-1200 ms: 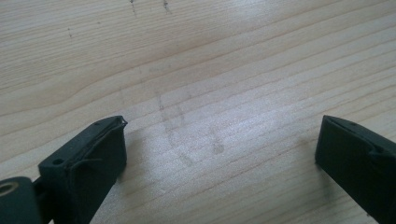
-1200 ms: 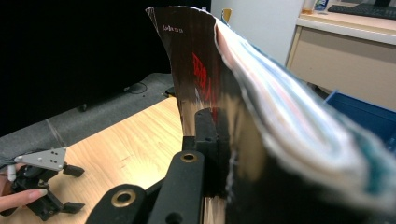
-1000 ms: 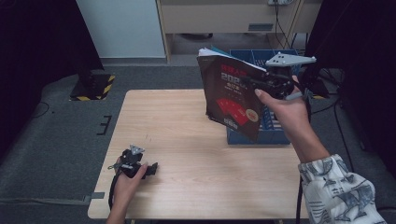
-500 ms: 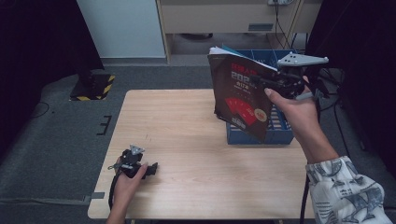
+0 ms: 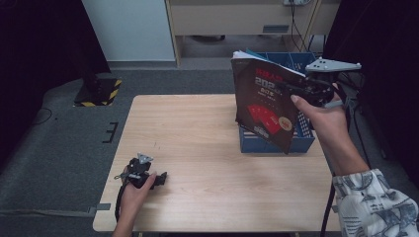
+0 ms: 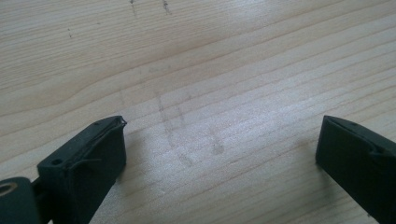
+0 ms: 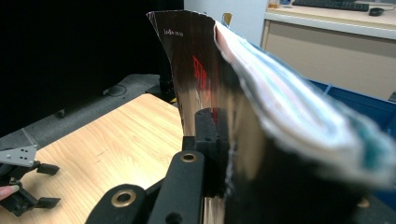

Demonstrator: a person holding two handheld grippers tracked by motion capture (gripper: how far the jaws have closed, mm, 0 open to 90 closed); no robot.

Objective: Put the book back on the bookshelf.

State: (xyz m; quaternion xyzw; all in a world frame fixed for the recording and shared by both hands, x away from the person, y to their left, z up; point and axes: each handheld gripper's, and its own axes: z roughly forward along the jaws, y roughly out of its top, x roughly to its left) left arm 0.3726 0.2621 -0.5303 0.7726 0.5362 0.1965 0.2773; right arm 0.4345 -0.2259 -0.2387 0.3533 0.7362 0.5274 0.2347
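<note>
A dark-covered book (image 5: 264, 106) with red and white print hangs upright in the air, its lower edge over the blue crate (image 5: 302, 142). My right gripper (image 5: 295, 93) is shut on the book's edge at the right. In the right gripper view the glossy cover and fanned pages (image 7: 261, 107) stand clamped at my right gripper (image 7: 224, 140); its far jaw is hidden behind the book. My left gripper (image 5: 157, 178) rests on the wooden table (image 5: 197, 128) near the front left corner, held by a hand. In the left gripper view my left gripper (image 6: 219, 149) stands open over bare wood.
The blue crate sits at the table's right edge. My left gripper (image 7: 51, 185) lies far off on the tabletop in the right gripper view. A beige cabinet (image 5: 247, 19) and a white panel (image 5: 126, 27) stand beyond the table; grey floor surrounds it.
My right hand has carried the book to the right, from over the table's middle-right to above the blue crate. The left gripper has stayed where it was.
</note>
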